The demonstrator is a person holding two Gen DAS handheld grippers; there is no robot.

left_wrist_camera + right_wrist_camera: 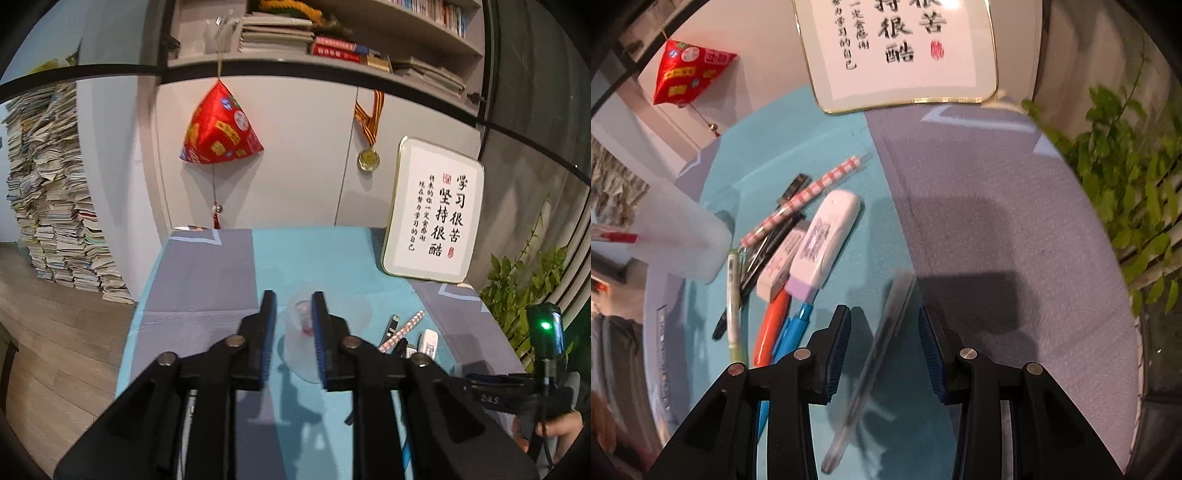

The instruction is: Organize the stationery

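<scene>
A translucent plastic cup (296,334) stands on the teal mat with a red pen (304,325) inside. My left gripper (293,295) is open around it; the right pad overlaps the cup and the left pad is apart from it. In the right wrist view the same cup (679,229) sits at the left. My right gripper (882,309) points down, open, with a blurred dark pen (879,350) in the gap, clear of both pads. Left of it lies a pile: a checked pen (809,192), a white correction tape (827,236), an eraser (777,267), an orange marker (772,328) and a blue pen (792,332).
A framed calligraphy board (432,214) leans on the wall at the back right of the table. A plant (1126,184) is past the right edge. A red ornament (221,125) and a medal (368,158) hang on the cabinet. Tall book stacks (55,203) stand on the floor, left.
</scene>
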